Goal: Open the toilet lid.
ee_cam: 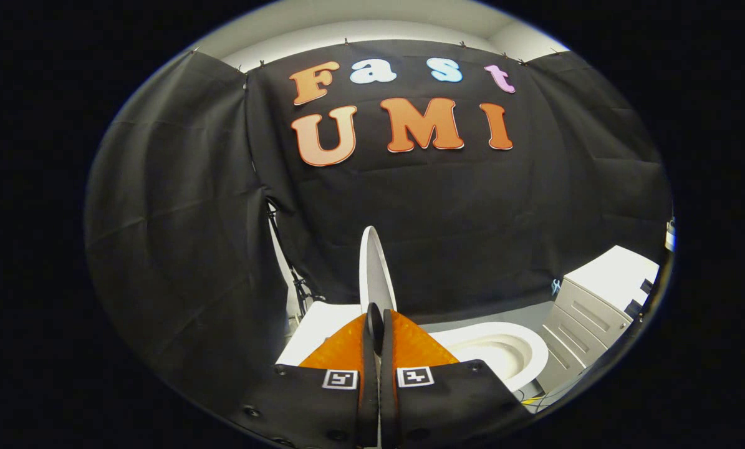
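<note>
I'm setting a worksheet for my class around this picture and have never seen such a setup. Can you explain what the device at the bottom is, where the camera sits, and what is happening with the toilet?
The camera rides on a hand-held two-finger gripper that a person carries; there is no robot arm. It looks forward along the two fingers, hence the rounded fisheye picture. The fingers are pressed close together on the thin edge of the white toilet lid, which stands raised, nearly upright, just ahead of them. To the right of the fingers lies the open toilet bowl; to their left, a flat white top that looks like the tank. Further right stands a white cabinet with drawers. Black cloth forms the booth's wall behind.
</note>
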